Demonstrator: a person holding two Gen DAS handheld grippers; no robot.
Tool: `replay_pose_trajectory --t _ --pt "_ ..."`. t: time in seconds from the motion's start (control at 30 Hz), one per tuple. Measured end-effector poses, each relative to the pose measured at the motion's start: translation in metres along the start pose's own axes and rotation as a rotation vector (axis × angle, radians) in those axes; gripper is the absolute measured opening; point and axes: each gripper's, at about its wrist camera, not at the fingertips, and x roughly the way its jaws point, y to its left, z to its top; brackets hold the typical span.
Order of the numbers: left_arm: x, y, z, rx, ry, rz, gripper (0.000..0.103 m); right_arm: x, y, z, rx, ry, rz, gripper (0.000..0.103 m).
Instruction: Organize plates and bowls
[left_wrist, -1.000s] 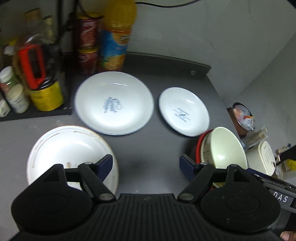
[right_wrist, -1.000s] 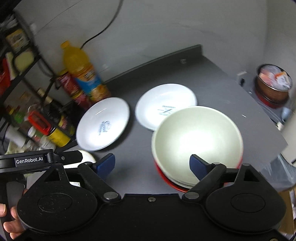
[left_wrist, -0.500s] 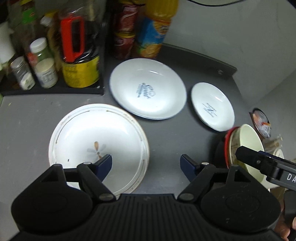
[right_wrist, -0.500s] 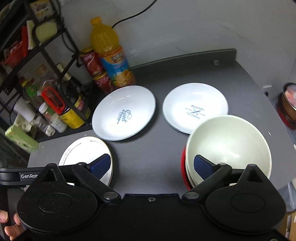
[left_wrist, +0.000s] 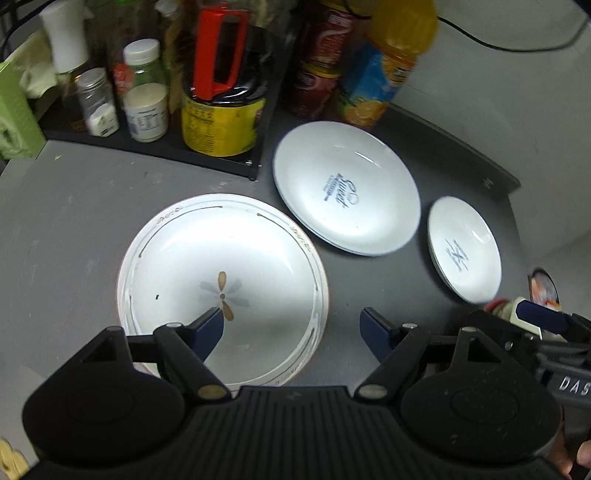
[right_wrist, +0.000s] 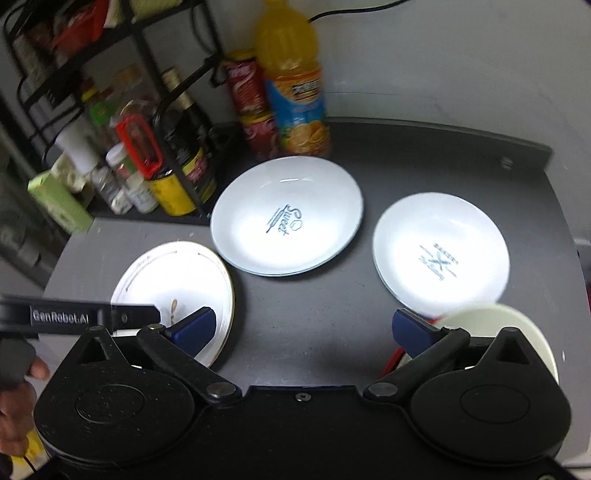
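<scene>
Within the last second our left gripper (left_wrist: 291, 328) has swung leftward and now hangs over the flower-patterned plate (left_wrist: 221, 284), its blue fingers (left_wrist: 208, 328) spread wide and empty, one above the plate's centre and the other over bare counter (left_wrist: 74, 229) past its rim. Our right gripper (right_wrist: 301, 326) has drawn back from the stacked cream bowl (right_wrist: 513, 328), which a second ago sat between its fingers and now shows only at the lower right edge of its view, with a red rim peeking beneath; those fingers also stand wide apart, holding nothing. We read this as the opening of the job: nothing is stacked yet, and the flowered plate looks to be the first pick. The large "Sweet" plate (left_wrist: 347, 188) lies just beyond it near the back, and the small plate (left_wrist: 463, 249) sits to the right, near the bowls; all three lie flat and apart. Behind them crowd an orange juice bottle (right_wrist: 291, 81), red cans (right_wrist: 249, 107), and a rack of jars with a yellow tin (left_wrist: 219, 122), close enough to the "Sweet" plate to hamper a reach from the rear. The two grippers also ride close together, and we judge a collision possible.
</scene>
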Motion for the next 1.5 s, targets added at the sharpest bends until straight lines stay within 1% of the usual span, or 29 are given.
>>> replay_pose_trajectory --t 0.13,0.27,0.4,0.63,0.73,0.8,0.9,0.93,0.97,1.03,1.07,1.13,1.23,1.33,1.37,1.43,1.47,1.5 --pt "0.003 0.0 0.002 -0.076 -0.013 0.023 0.079 0.01 -0.005 0.011 -0.047 0.024 0.016 0.103" --pt "0.009 -0.003 0.003 -0.13 -0.021 0.034 0.079 0.019 -0.007 0.022 -0.12 0.037 0.022 0.103" --pt "0.016 -0.006 0.005 -0.184 -0.041 0.035 0.079 0.03 -0.013 0.032 -0.155 0.055 0.027 0.103" --pt "0.035 -0.013 0.013 -0.25 -0.083 0.022 0.078 0.056 -0.022 0.047 -0.215 0.091 0.026 0.103" --pt "0.045 -0.013 0.02 -0.288 -0.089 0.0 0.076 0.067 -0.03 0.055 -0.183 0.099 0.052 0.102" --pt "0.051 -0.013 0.025 -0.303 -0.102 -0.01 0.072 0.073 -0.036 0.06 -0.163 0.095 0.071 0.101" --pt "0.06 -0.012 0.033 -0.324 -0.114 -0.016 0.06 0.086 -0.044 0.07 -0.134 0.107 0.099 0.093" --pt "0.062 -0.012 0.036 -0.331 -0.119 -0.017 0.055 0.091 -0.047 0.074 -0.12 0.11 0.102 0.088" --pt "0.065 -0.01 0.038 -0.338 -0.123 -0.02 0.053 0.095 -0.049 0.077 -0.108 0.114 0.104 0.083" --pt "0.07 -0.008 0.044 -0.355 -0.129 -0.028 0.049 0.105 -0.056 0.085 -0.063 0.13 0.111 0.079" --pt "0.074 -0.007 0.046 -0.358 -0.13 -0.029 0.047 0.109 -0.058 0.087 -0.049 0.131 0.109 0.079" --pt "0.083 -0.004 0.052 -0.372 -0.126 -0.025 0.046 0.117 -0.062 0.091 -0.029 0.131 0.104 0.079" --pt "0.099 0.003 0.059 -0.396 -0.123 -0.023 0.042 0.132 -0.065 0.095 -0.016 0.139 0.096 0.072" --pt "0.111 0.01 0.066 -0.416 -0.12 -0.027 0.04 0.144 -0.069 0.098 0.001 0.139 0.082 0.071" --pt "0.113 0.011 0.067 -0.418 -0.12 -0.004 0.04 0.15 -0.07 0.099 0.009 0.138 0.072 0.071" --pt "0.115 0.012 0.072 -0.401 -0.13 0.073 0.041 0.158 -0.074 0.102 0.021 0.135 0.055 0.071" --pt "0.116 0.015 0.074 -0.401 -0.127 0.089 0.041 0.163 -0.076 0.103 0.028 0.134 0.05 0.07" --pt "0.117 0.019 0.074 -0.409 -0.13 0.077 0.041 0.167 -0.078 0.104 0.034 0.135 0.044 0.07"
